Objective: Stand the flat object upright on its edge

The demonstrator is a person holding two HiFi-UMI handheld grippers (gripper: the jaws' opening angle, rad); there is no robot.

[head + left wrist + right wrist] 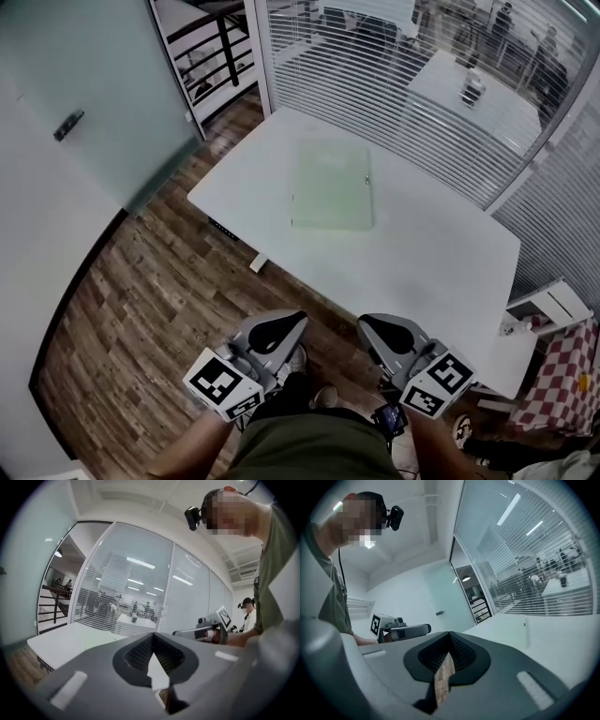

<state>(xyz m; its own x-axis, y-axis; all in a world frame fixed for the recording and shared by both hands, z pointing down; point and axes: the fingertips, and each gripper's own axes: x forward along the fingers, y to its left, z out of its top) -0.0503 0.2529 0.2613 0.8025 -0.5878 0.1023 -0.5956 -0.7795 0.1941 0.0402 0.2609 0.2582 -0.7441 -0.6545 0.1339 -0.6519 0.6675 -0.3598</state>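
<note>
Folder (331, 185): pale green, lying flat mid-counter (422, 253), untouched.
Left gripper (286, 323): fingers together, nothing between them; held over the floor (141, 309), short of the counter's near edge.
Right gripper (373, 326): fingers together, empty; level with the left, also short of that edge.
Bearing: folder straight ahead, centred between the two grippers; neither is clearly nearer.
Long axis: seemingly running away from the person, though the outline is close to square.
Next need: by my judgement, reach in and part the fingers before tipping up one edge.
</note>
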